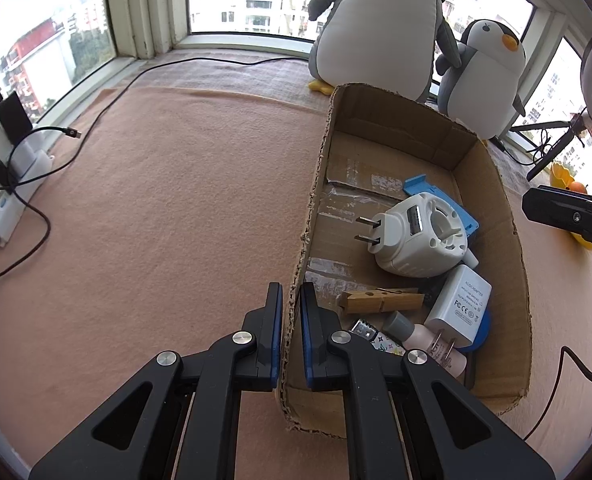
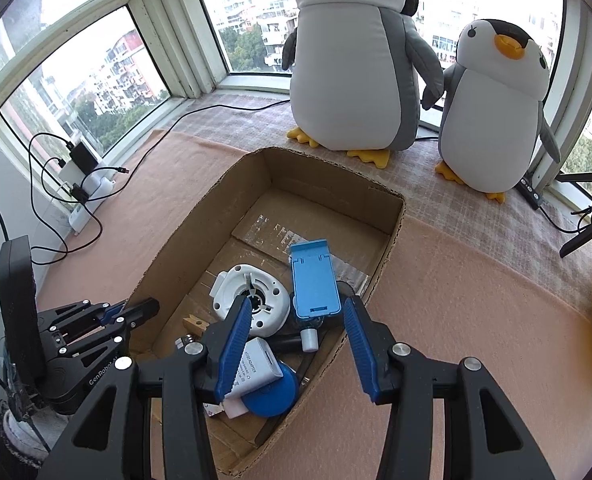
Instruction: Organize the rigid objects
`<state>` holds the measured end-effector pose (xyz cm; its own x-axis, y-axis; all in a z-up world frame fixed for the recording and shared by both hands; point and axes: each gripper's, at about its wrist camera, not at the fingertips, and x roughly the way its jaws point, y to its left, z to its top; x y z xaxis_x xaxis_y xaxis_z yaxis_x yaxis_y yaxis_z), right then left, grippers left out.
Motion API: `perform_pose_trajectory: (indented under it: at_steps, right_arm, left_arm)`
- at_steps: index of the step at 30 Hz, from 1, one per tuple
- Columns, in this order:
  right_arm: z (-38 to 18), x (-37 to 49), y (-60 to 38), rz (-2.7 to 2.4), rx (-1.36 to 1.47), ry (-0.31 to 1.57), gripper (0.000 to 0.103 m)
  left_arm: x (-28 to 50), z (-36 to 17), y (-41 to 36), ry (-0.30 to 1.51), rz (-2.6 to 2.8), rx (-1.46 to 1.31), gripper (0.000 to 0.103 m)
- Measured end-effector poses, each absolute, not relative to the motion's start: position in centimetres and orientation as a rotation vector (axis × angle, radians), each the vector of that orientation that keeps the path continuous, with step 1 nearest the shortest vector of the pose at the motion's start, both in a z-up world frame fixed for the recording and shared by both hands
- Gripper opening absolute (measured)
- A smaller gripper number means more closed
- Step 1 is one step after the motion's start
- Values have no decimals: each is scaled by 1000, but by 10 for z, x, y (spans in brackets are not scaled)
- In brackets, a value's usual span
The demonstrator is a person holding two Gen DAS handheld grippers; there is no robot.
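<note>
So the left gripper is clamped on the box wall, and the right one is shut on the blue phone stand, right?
Not quite. The left gripper is clamped on the cardboard box wall, but the right wrist view shows the right gripper open, its jaws apart above the blue phone stand and not pressing on it.

The left tongs (image 1: pixel 291 300) were clamped on the near left wall of a cardboard box (image 1: pixel 492 184) standing on a pink blanket (image 1: pixel 167 200). Inside the box lay a white plug-in device (image 1: pixel 420 236), a wooden clothespin (image 1: pixel 380 300), a white charger (image 1: pixel 458 306) and a blue holder (image 1: pixel 418 184). Two plush penguins (image 1: pixel 380 28) stood behind it by the window.
</note>
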<state>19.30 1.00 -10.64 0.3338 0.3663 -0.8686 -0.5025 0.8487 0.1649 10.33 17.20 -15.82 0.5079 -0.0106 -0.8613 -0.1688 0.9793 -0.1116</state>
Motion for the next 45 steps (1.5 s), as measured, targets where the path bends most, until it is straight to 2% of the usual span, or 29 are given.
perform_pose_trajectory:
  at_steps: [5,8,11,13,14,19,22,28,31,38,42,45]
  right_arm:
    - [-104,184,1,566,-136,1094,44]
    - [-103,178,-4,564,-144,1092,48]
    - [-103,172,-9,561,-143,1090,53]
    - [-102,168,-12,560,-138,1089,54]
    - [-101,166,-14,559,-136,1087,55]
    - [-96,157,-22,550,-128,1078,58]
    - [-92,152,-27,547,-118,1071,59]
    - [-82,137,-36,545,-111,1049,59]
    - [-74,128,-43,546,-93,1036,59]
    - [-47,102,-61,535,-75,977,61]
    - [-29,86,-80,518,-40,934,63]
    - [-16,74,-92,495,-30,896,68]
  left_arm:
    - [101,-155,171,1033,101,-178,7]
    - [99,-151,168,1026,99,-165,14]
    - [96,-145,163,1014,109,-144,26]
    - [94,-142,163,1007,113,-150,38]
    - [93,-140,164,1005,116,-151,40]
    - [87,-134,165,1000,128,-155,41]
    - [81,-129,165,994,132,-160,47]
    - [67,-113,160,972,123,-171,48]
    - [59,-103,153,957,112,-175,54]
    - [39,-71,134,907,93,-161,57]
    - [24,-48,119,866,75,-154,68]
    - [13,-34,108,839,66,-144,70]
